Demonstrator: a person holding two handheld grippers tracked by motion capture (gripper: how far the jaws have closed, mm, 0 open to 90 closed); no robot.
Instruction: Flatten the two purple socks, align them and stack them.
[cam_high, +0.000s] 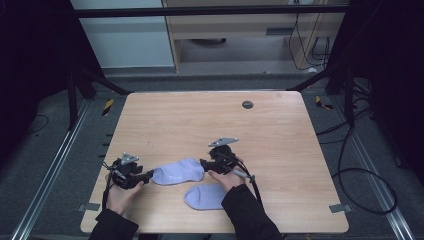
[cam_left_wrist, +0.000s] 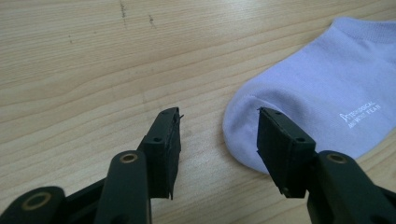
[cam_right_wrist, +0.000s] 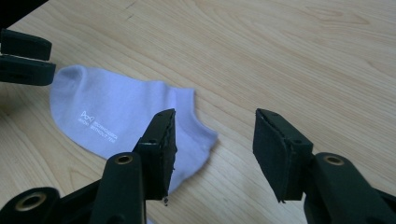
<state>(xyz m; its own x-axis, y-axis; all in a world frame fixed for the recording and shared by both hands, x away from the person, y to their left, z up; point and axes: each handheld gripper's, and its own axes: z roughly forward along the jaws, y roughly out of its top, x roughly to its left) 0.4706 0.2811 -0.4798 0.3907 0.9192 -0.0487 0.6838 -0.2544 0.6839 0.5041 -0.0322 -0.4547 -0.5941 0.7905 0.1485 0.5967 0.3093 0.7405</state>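
Two lavender socks lie flat on the wooden table (cam_high: 210, 120). The upper sock (cam_high: 177, 171) stretches between my two grippers, and the lower sock (cam_high: 205, 196) lies near the person's right wrist. My left gripper (cam_high: 149, 175) stands open at the upper sock's toe. In the left gripper view its jaws (cam_left_wrist: 219, 126) straddle the rounded toe (cam_left_wrist: 317, 88), which carries small white print. My right gripper (cam_high: 204, 164) is open at the sock's other end. In the right gripper view its jaws (cam_right_wrist: 215, 126) stand over the cuff edge of the sock (cam_right_wrist: 107, 112), with the left gripper (cam_right_wrist: 25, 58) at the far toe.
A round dark grommet (cam_high: 247, 104) sits in the table near its far edge. Both socks lie close to the front edge, by the person's sleeves. Black frame struts (cam_high: 95, 80) and cables (cam_high: 360, 175) surround the table on the floor.
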